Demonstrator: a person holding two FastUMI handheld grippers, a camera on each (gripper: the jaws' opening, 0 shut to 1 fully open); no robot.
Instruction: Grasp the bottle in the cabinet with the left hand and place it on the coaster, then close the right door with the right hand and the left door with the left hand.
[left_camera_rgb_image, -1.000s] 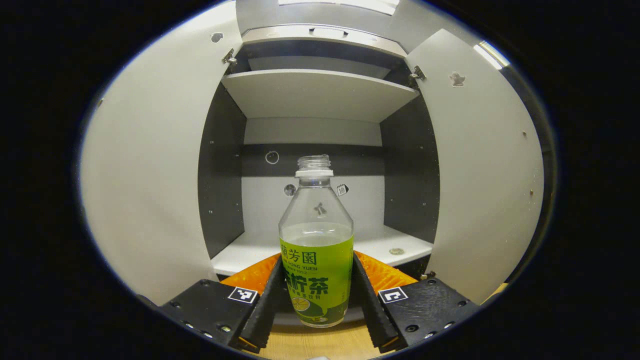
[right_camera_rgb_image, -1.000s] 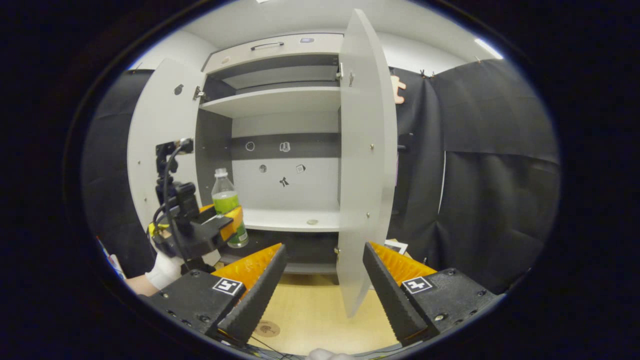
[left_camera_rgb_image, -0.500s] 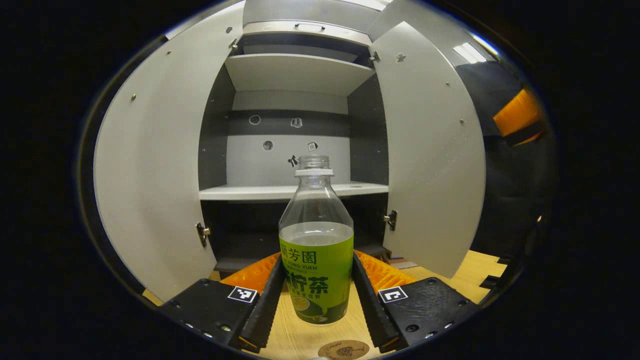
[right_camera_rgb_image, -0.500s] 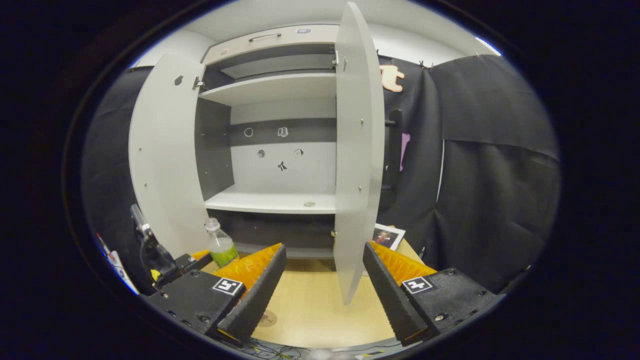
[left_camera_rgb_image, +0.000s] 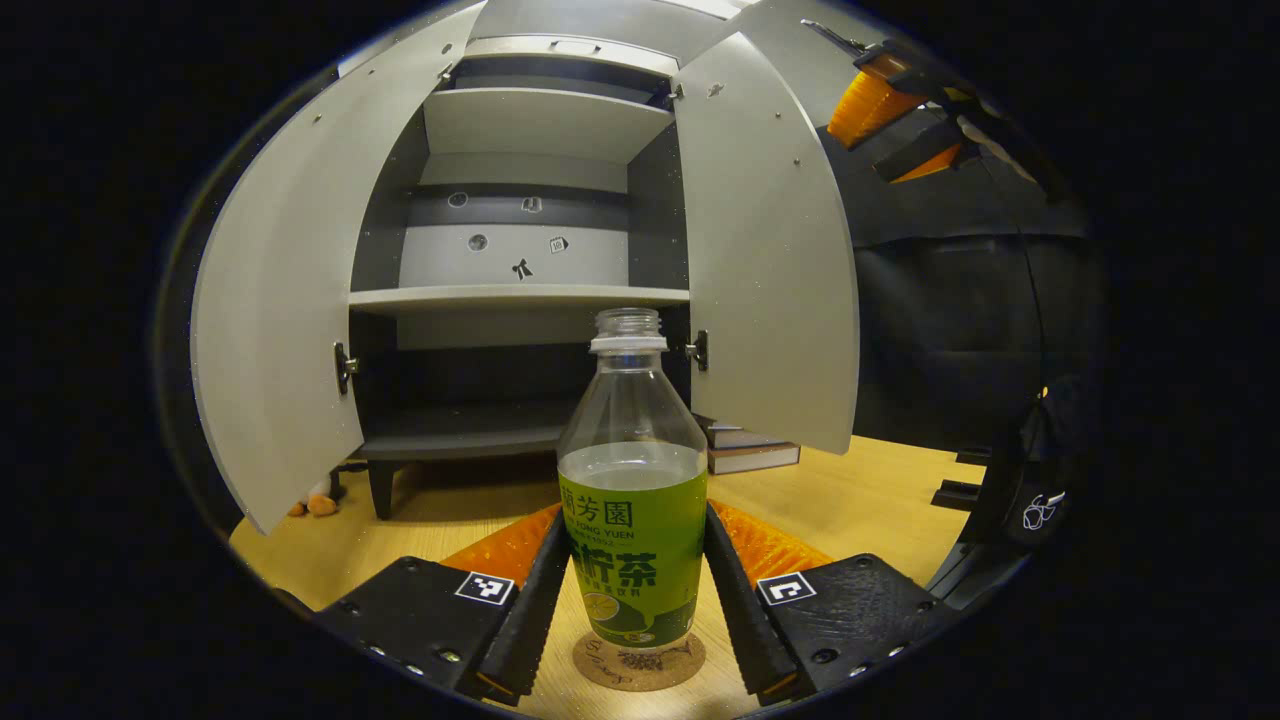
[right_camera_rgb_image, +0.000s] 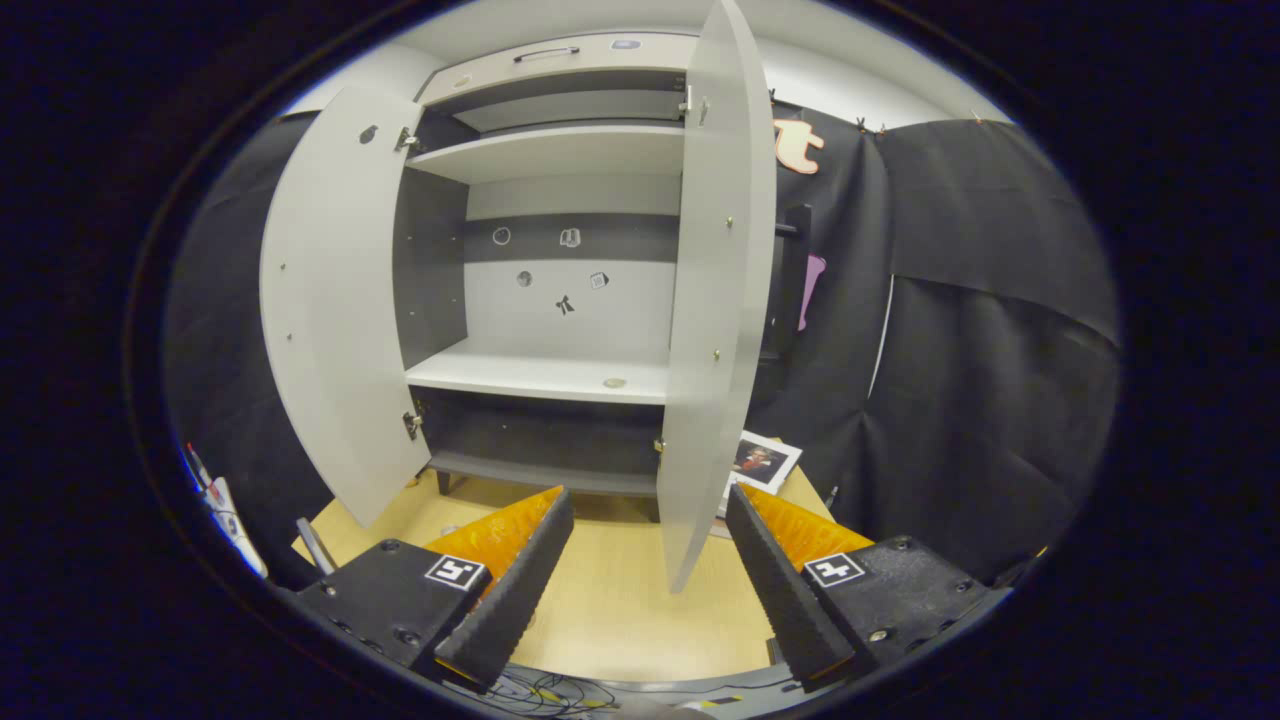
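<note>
To the left of my left gripper (left_camera_rgb_image: 632, 590) the cabinet's pale grey left door (left_camera_rgb_image: 275, 330) stood swung wide, which left the shelves open to reach. Between my fingers I pinched the clear plastic bottle with the green label (left_camera_rgb_image: 632, 500), both fingers pressed on the label's sides low on the body, I judged so the neck stayed upright and the liquid level. Its base sat over the round brown cork coaster (left_camera_rgb_image: 640, 662) just ahead of my fingertips; I could not tell whether it was resting on it or a touch above. I judged the placing nearly done, with letting go next.

My right gripper (right_camera_rgb_image: 640, 570) was spread wide with nothing between its fingers, held back from the cabinet. The pale grey right door (right_camera_rgb_image: 715, 300) stood edge-on straight ahead of it, a little right of centre, so I judged it was lined up to push that door shut.
</note>
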